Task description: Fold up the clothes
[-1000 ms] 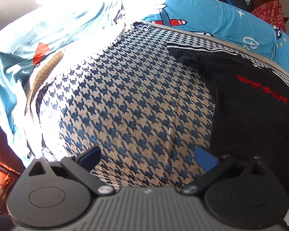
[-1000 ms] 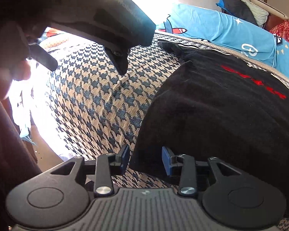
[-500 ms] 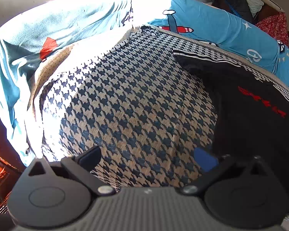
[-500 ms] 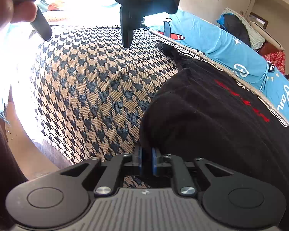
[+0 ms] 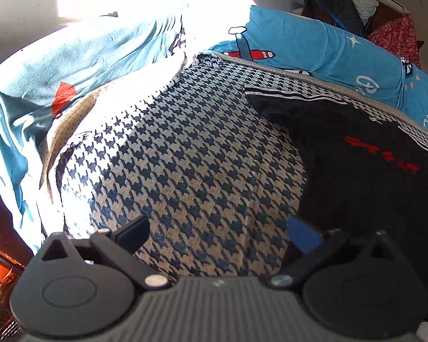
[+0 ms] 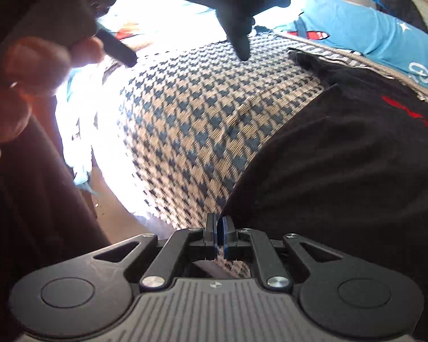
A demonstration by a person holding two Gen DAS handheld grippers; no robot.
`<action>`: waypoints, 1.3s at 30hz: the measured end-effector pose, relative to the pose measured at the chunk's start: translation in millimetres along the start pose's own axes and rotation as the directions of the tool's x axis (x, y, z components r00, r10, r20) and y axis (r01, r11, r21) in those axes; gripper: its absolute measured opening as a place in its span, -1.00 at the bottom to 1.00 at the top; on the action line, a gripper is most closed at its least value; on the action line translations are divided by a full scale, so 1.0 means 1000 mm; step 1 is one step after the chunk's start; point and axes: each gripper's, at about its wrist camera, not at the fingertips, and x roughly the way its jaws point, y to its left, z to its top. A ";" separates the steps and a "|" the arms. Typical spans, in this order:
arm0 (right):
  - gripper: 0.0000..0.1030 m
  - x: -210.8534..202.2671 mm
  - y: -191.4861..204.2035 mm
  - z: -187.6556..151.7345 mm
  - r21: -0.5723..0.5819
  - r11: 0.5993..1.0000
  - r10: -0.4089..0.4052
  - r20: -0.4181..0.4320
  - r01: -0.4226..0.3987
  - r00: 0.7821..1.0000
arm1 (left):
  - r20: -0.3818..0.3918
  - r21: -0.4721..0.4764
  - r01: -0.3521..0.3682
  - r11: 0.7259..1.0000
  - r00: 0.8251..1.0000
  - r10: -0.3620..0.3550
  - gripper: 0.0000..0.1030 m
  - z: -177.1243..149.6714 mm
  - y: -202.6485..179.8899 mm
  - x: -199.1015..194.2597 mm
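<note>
A black garment (image 6: 342, 171) with red lettering lies right of centre on a houndstooth bedcover (image 5: 185, 156). The right gripper (image 6: 220, 229) pinches its near corner; the left gripper (image 5: 218, 230) hovers spread wide, empty. Next likely: lift and fold the corner across.

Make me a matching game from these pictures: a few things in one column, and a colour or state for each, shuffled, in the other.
Things:
1. black garment
2. bed cover
3. pillow
4. left gripper

Descriptions:
A. blue, with a red and white aeroplane
B. jaws wide apart
C. dark houndstooth check on tan
D. edge pinched by the right gripper

Pairs: 1-D, 2-C, 3-A, 4-B
</note>
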 end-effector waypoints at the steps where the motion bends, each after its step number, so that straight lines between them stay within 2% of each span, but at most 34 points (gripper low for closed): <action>1: -0.84 -0.002 -0.001 -0.002 0.003 0.999 0.036 -0.012 -0.036 0.999 | -0.005 0.007 0.004 1.000 1.000 -0.004 1.00 0.001 -0.004 0.001; 4: -0.84 -0.009 -0.004 -0.006 0.013 0.994 0.112 -0.033 -0.111 0.993 | -0.025 0.049 0.029 0.998 0.999 -0.027 1.00 0.005 -0.019 0.008; 9: -0.83 -0.033 -0.027 0.001 0.041 0.996 0.083 0.023 -0.084 0.996 | -0.021 0.147 0.010 0.989 1.000 -0.007 1.00 0.019 -0.044 0.018; 14: -0.76 -0.052 -0.070 0.013 0.128 0.991 0.021 0.089 -0.032 0.996 | -0.035 0.172 0.038 0.984 0.999 -0.033 1.00 0.036 -0.062 0.035; 18: -0.75 -0.057 -0.099 0.023 0.145 0.989 -0.030 0.084 0.018 0.996 | -0.077 0.179 0.087 0.980 0.994 -0.074 1.00 0.042 -0.080 0.055; 23: -0.59 -0.066 -0.134 0.031 0.157 0.985 -0.087 0.091 0.072 0.992 | -0.094 0.242 0.093 0.966 0.993 -0.072 1.00 0.045 -0.105 0.077; 26: -0.59 -0.069 -0.155 0.034 0.151 0.983 -0.121 0.086 0.107 0.989 | -0.108 0.267 0.106 0.958 0.991 -0.079 1.00 0.044 -0.119 0.088; 30: -0.58 -0.074 -0.188 0.033 0.178 0.974 -0.157 0.075 0.142 0.985 | -0.142 0.284 0.159 0.946 0.982 -0.122 1.00 0.041 -0.138 0.096; 34: -0.57 -0.088 -0.225 0.024 0.266 0.941 -0.230 0.047 0.210 0.972 | -0.169 0.294 0.184 0.938 0.976 -0.139 1.00 0.036 -0.151 0.102; 39: -0.57 -0.116 -0.276 0.004 0.389 0.866 -0.344 0.011 0.313 0.939 | -0.188 0.310 0.192 0.931 0.973 -0.138 1.00 0.030 -0.164 0.108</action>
